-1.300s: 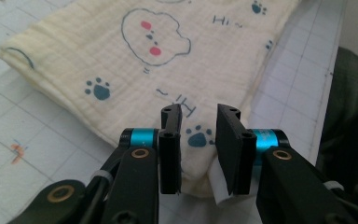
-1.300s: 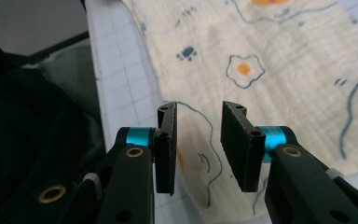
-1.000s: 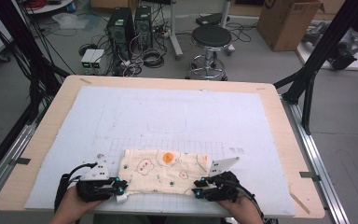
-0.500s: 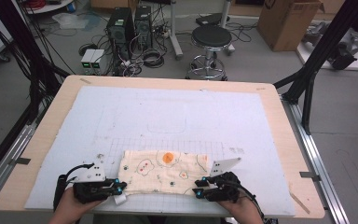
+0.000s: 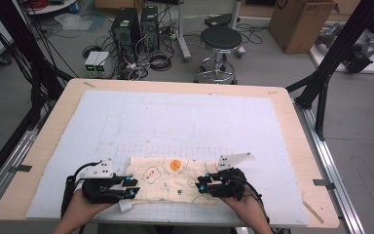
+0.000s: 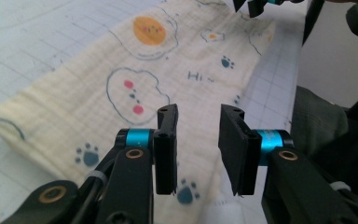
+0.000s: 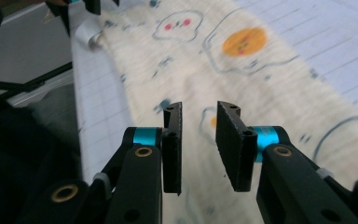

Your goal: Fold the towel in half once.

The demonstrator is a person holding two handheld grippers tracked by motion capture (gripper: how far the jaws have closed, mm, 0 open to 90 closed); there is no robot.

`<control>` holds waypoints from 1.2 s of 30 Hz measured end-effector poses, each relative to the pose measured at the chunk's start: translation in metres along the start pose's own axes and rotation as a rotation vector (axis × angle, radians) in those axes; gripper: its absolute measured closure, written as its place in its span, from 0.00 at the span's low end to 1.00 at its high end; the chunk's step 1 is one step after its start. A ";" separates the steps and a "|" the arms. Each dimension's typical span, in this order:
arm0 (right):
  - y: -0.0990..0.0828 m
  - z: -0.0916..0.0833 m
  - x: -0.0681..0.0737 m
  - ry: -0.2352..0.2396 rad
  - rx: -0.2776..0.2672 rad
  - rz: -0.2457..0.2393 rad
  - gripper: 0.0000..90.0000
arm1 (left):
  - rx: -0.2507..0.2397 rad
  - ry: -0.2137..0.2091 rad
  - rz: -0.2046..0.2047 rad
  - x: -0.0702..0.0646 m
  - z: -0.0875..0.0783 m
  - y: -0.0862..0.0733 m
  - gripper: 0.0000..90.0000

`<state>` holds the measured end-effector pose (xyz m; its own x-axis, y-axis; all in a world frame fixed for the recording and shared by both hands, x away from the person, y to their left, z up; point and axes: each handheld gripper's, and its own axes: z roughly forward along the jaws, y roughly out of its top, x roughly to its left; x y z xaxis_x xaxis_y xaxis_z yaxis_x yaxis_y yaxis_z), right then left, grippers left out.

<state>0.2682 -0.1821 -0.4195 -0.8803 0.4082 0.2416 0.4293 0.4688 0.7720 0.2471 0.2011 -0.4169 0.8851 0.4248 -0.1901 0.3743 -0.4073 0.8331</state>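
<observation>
A folded cream cloth (image 5: 170,178) printed with fried eggs and paw prints lies flat near the table's front edge. My left gripper (image 5: 132,187) is at the cloth's left end; its jaws have just been opening and stand apart over the cloth (image 6: 135,70), with nothing between them (image 6: 198,114). At the right end is my right gripper (image 5: 202,185); its jaws have just been closing but still show a gap (image 7: 200,109) above the cloth (image 7: 242,79), pinching nothing. Each gripper view shows the other gripper's tips at the cloth's far end.
The cloth rests on a white gridded mat (image 5: 175,117) covering a wooden table (image 5: 68,97). A small white tag (image 5: 125,205) sticks out at the cloth's near left corner. Beyond the table stand a stool (image 5: 220,39), computer towers (image 5: 134,24) and a cardboard box (image 5: 297,19).
My right gripper has shifted a little up and farther from the front edge. The left gripper stays where it was, and the cloth lies as before.
</observation>
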 end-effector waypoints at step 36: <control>0.035 0.058 -0.054 -0.130 0.103 0.194 1.00 | 0.157 0.263 -0.117 0.056 0.052 0.021 1.00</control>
<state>0.3423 -0.1424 -0.4399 -0.7492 0.5923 0.2966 0.6117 0.4469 0.6527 0.3188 0.1742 -0.4369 0.7396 0.6619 -0.1215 0.5253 -0.4549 0.7191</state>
